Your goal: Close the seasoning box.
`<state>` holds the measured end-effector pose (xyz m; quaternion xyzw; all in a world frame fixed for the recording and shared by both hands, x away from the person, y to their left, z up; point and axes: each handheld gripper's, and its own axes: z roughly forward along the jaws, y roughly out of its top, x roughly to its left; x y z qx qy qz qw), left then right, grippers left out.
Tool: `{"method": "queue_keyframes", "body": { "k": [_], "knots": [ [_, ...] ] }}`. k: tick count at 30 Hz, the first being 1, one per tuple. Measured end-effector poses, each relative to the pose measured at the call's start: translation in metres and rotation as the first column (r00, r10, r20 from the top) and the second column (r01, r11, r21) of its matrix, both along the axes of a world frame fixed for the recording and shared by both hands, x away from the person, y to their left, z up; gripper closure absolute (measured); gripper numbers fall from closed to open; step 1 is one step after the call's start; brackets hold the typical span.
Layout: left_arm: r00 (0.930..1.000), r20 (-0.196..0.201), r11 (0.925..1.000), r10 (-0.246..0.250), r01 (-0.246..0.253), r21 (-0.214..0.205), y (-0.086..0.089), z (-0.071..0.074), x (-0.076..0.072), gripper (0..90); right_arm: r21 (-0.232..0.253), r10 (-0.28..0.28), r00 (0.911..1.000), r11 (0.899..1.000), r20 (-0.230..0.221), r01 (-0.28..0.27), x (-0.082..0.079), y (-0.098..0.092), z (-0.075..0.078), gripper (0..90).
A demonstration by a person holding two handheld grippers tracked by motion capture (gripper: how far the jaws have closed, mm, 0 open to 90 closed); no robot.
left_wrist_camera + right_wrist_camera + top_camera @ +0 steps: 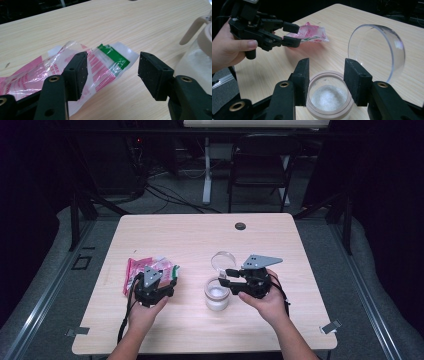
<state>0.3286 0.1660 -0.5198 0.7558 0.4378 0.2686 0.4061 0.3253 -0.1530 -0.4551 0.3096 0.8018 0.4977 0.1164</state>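
Observation:
A crumpled clear plastic bag (137,270) printed in pink and red, with a green strip (112,53), lies flat on the left of the wooden table (200,235). My left gripper (169,282) hovers at the bag's right end, open, and its pads (80,72) are clear of the film. A glass jar (216,296) of white powder (328,97) stands mid-table, its clear hinged lid (377,50) swung open behind it. My right gripper (326,67) hangs just above the jar's beige rim (342,110), jaws open and holding nothing.
A black grommet (240,226) sits near the table's far edge. A folding chair (260,165) and a white desk leg (206,175) stand on the floor beyond. Metal clips (331,326) mark the table's front corners.

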Motion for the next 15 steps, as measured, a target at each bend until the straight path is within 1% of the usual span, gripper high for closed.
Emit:
{"method": "queue_keyframes", "body": {
  "k": [1, 2, 3, 4, 5, 6, 7, 8, 9, 10, 11, 12, 13, 15],
  "knots": [
    [1.0000, 0.000, 1.0000, -0.005, 0.005, 0.003, -0.001, 0.000, 0.000, 40.4, 0.000, 0.000, 1.0000, 1.000, 0.000, 0.000, 0.000, 0.000, 0.000, 57.0],
    [0.9999, -0.001, 0.9999, -0.011, 0.011, 0.007, -0.003, 0.000, 0.000, 41.2, -0.020, -0.017, 0.9998, 1.000, 0.014, 0.017, -0.001, -0.003, 0.002, 58.7],
    [0.9998, -0.001, 0.9997, -0.020, 0.020, 0.012, -0.004, 0.001, -0.001, 41.2, -0.020, -0.017, 0.9998, 1.000, 0.014, 0.017, -0.001, -0.003, 0.002, 58.7],
    [0.9997, 0.001, 0.9996, -0.026, 0.026, 0.007, -0.005, 0.001, -0.001, 41.4, -0.022, -0.025, 0.9995, 0.999, 0.021, 0.026, -0.001, -0.004, 0.003, 60.1],
    [0.9996, 0.003, 0.9996, -0.028, 0.028, 0.005, -0.006, 0.001, -0.002, 41.7, -0.022, -0.034, 0.9992, 0.999, 0.023, 0.034, -0.001, -0.007, 0.004, 62.2],
    [0.9993, 0.006, 0.9993, -0.037, 0.037, 0.004, -0.008, 0.001, -0.002, 41.8, -0.020, -0.038, 0.9991, 0.999, 0.020, 0.038, 0.000, -0.011, 0.005, 67.3],
    [0.9993, 0.006, 0.9993, -0.037, 0.037, 0.004, -0.008, 0.001, -0.002, 41.8, -0.020, -0.038, 0.9991, 0.999, 0.020, 0.038, 0.000, -0.011, 0.005, 67.3],
    [0.9992, 0.010, 0.9992, -0.039, 0.039, 0.005, -0.009, 0.001, -0.003, 42.3, -0.028, -0.049, 0.9987, 0.998, 0.016, 0.049, 0.001, -0.017, 0.007, 72.1],
    [0.9990, 0.013, 0.9991, -0.043, 0.043, 0.002, -0.009, 0.001, -0.003, 42.3, -0.028, -0.049, 0.9987, 0.998, 0.016, 0.049, 0.001, -0.017, 0.007, 72.1],
    [0.9985, 0.016, 0.9986, -0.052, 0.052, -0.005, -0.009, 0.002, -0.003, 43.2, -0.032, -0.060, 0.9981, 0.998, 0.013, 0.061, 0.002, -0.022, 0.009, 74.8],
    [0.9985, 0.016, 0.9986, -0.052, 0.052, -0.005, -0.009, 0.002, -0.003, 43.7, -0.032, -0.060, 0.9981, 0.998, 0.013, 0.061, 0.002, -0.022, 0.009, 74.8],
    [0.9981, 0.016, 0.9982, -0.059, 0.060, -0.009, -0.009, 0.002, -0.004, 44.1, -0.019, -0.081, 0.9967, 0.997, 0.011, 0.081, 0.004, -0.027, 0.011, 76.8],
    [0.9981, 0.016, 0.9982, -0.059, 0.060, -0.009, -0.009, 0.002, -0.004, 44.5, -0.019, -0.081, 0.9967, 0.997, 0.011, 0.081, 0.004, -0.027, 0.011, 76.8],
    [0.9976, 0.009, 0.9973, -0.069, 0.069, -0.023, -0.009, 0.002, -0.004, 45.0, -0.015, -0.096, 0.9953, 0.995, 0.012, 0.096, 0.005, -0.031, 0.010, 77.5]
  ]
}}
